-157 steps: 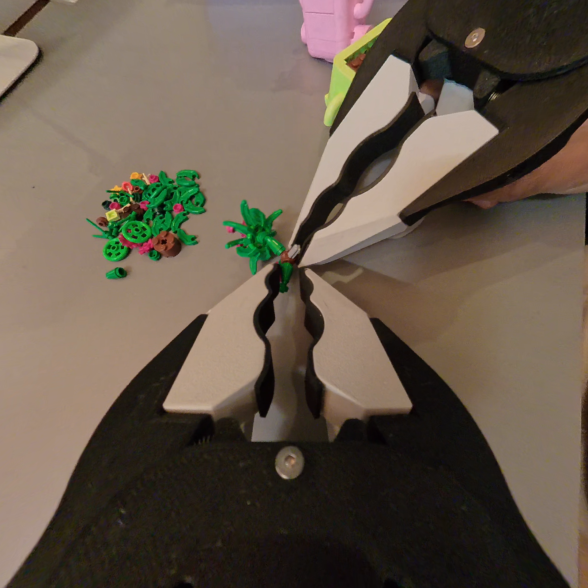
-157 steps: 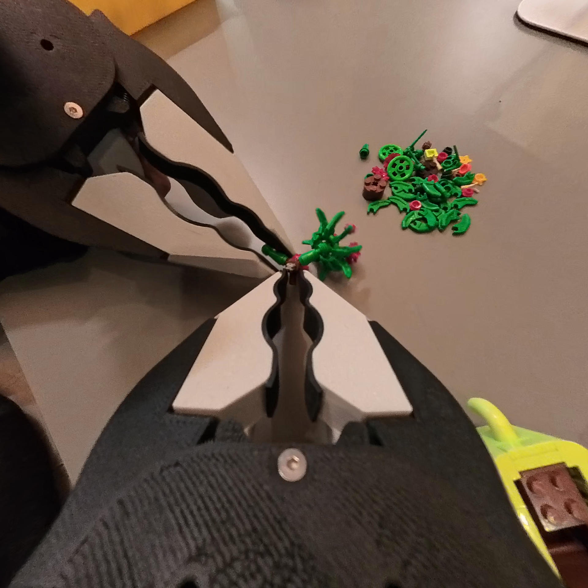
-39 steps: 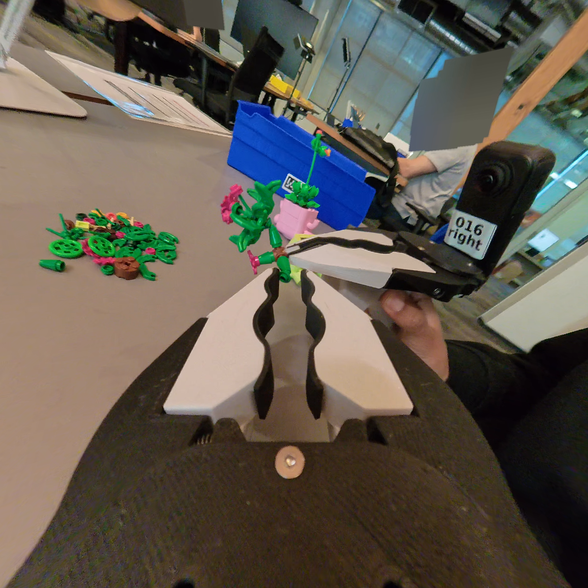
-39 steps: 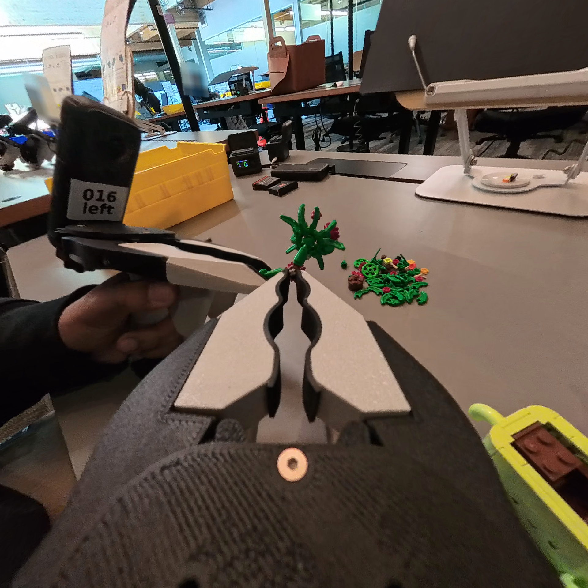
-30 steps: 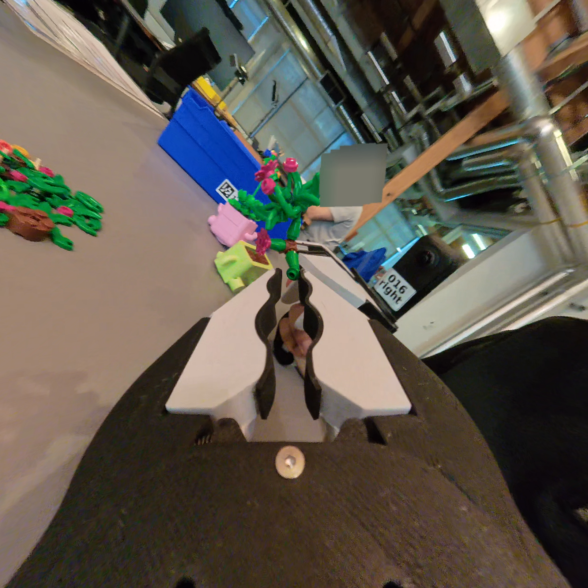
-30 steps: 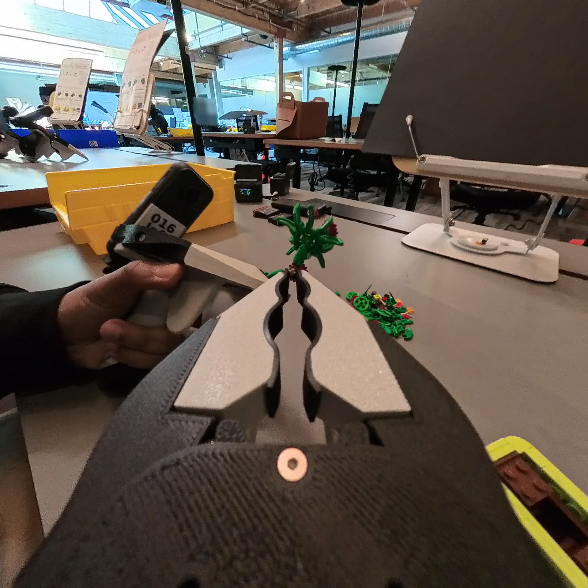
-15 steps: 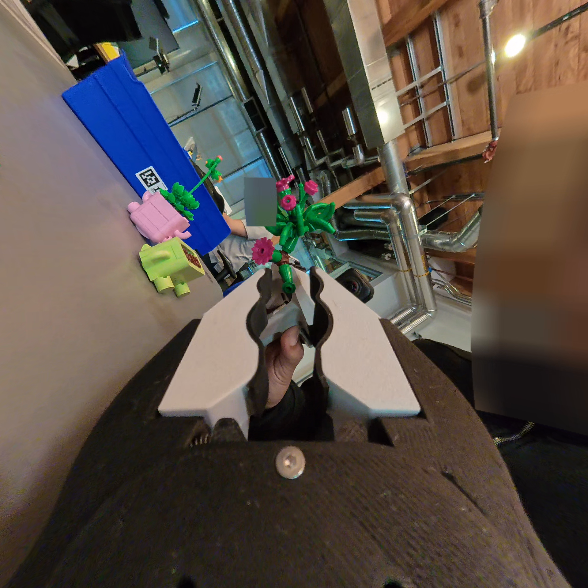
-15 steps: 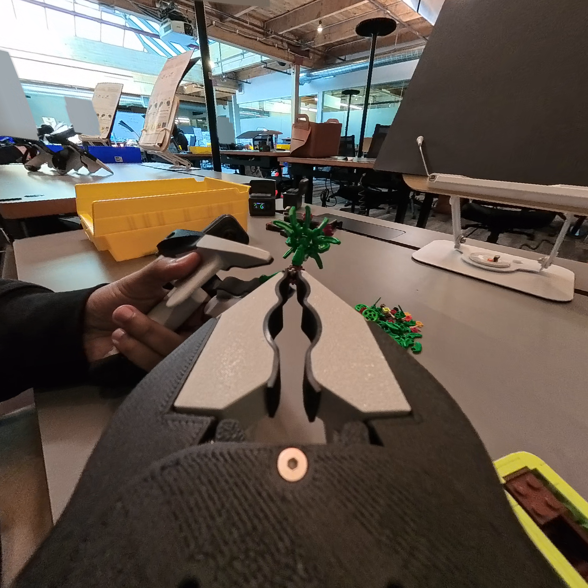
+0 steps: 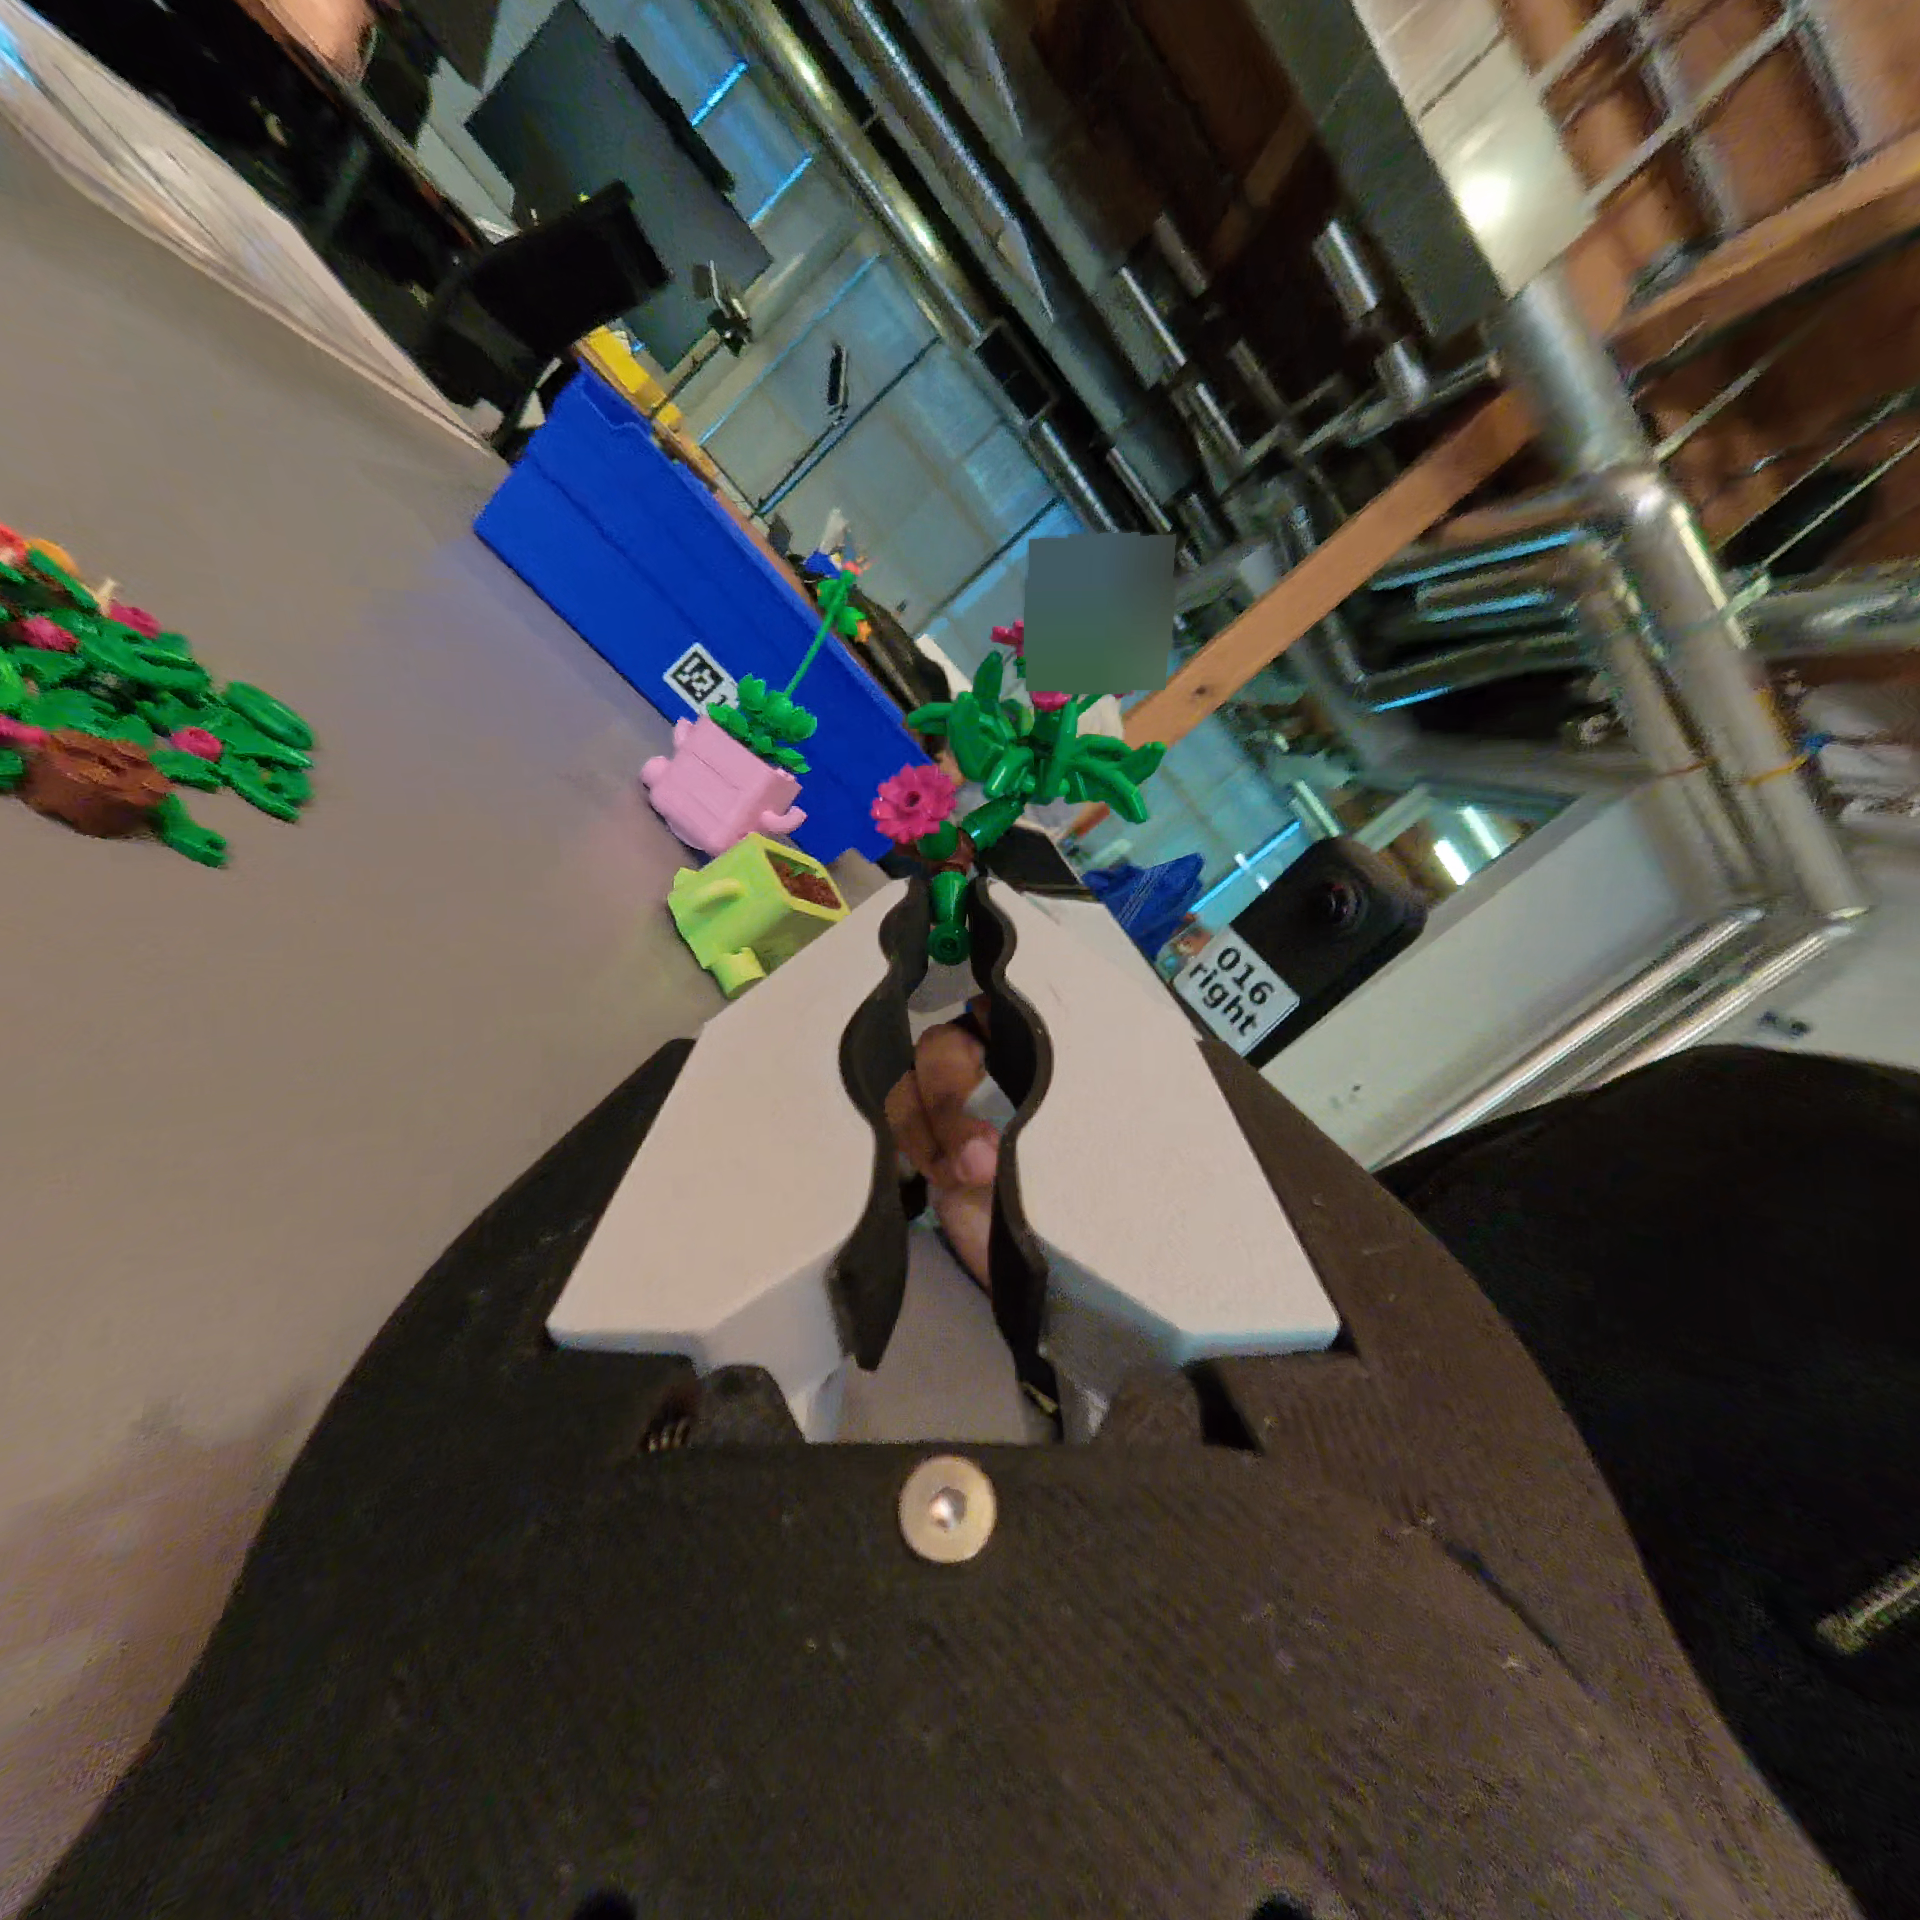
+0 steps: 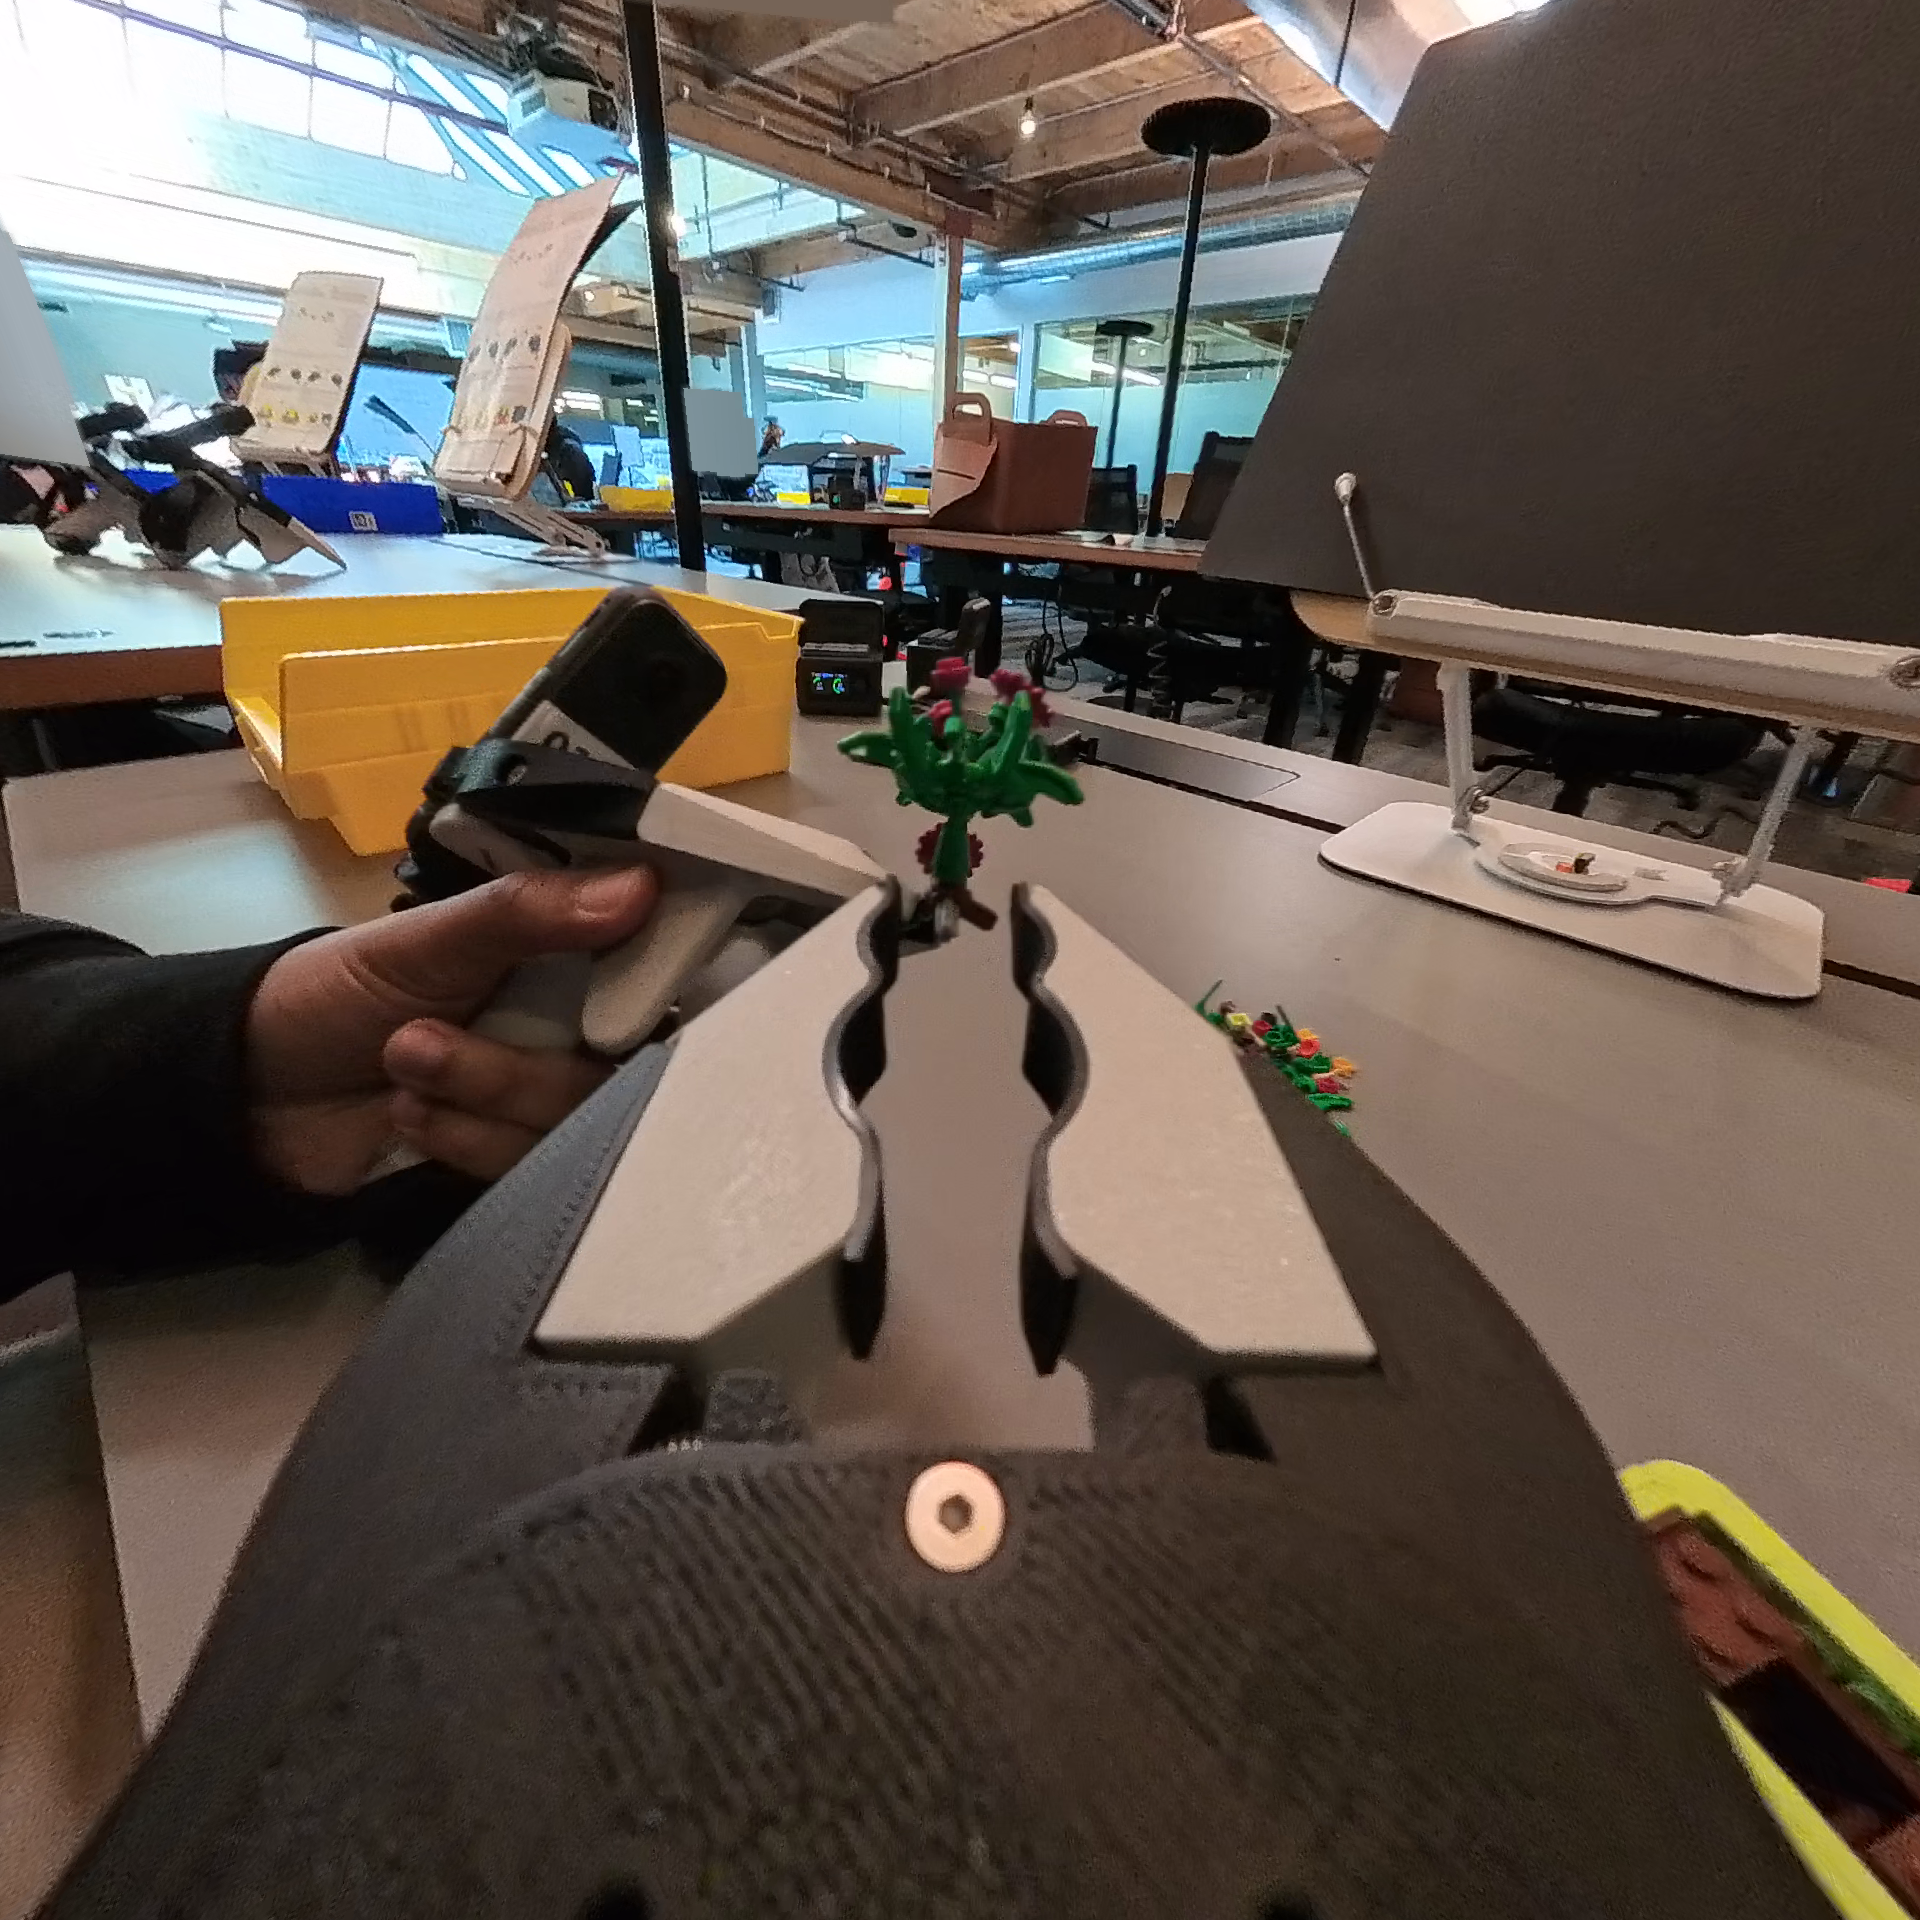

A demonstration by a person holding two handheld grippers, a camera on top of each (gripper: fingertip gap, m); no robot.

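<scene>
A small toy plant with green leaves and pink flowers is in the air above the grey table. My left gripper is shut on its green stem end. In the right wrist view the plant stands upright just beyond my right gripper, which is open with the stem's base between its tips. The left gripper's grey finger comes in from the left, held by a hand. The right gripper's camera body shows behind the plant.
A pile of loose green, pink and brown pieces lies on the table. A lime pot and a pink pot with a plant stand near a blue bin. A yellow bin and a white stand are farther off. Left and right tips are no more than a few centimetres apart. Both grippers' tips are roughly 15 cm from the lime pot.
Both grippers lifted the plant off the table. In the last half second my right gripper opened and let go of it, and my left gripper closed on the stem.
</scene>
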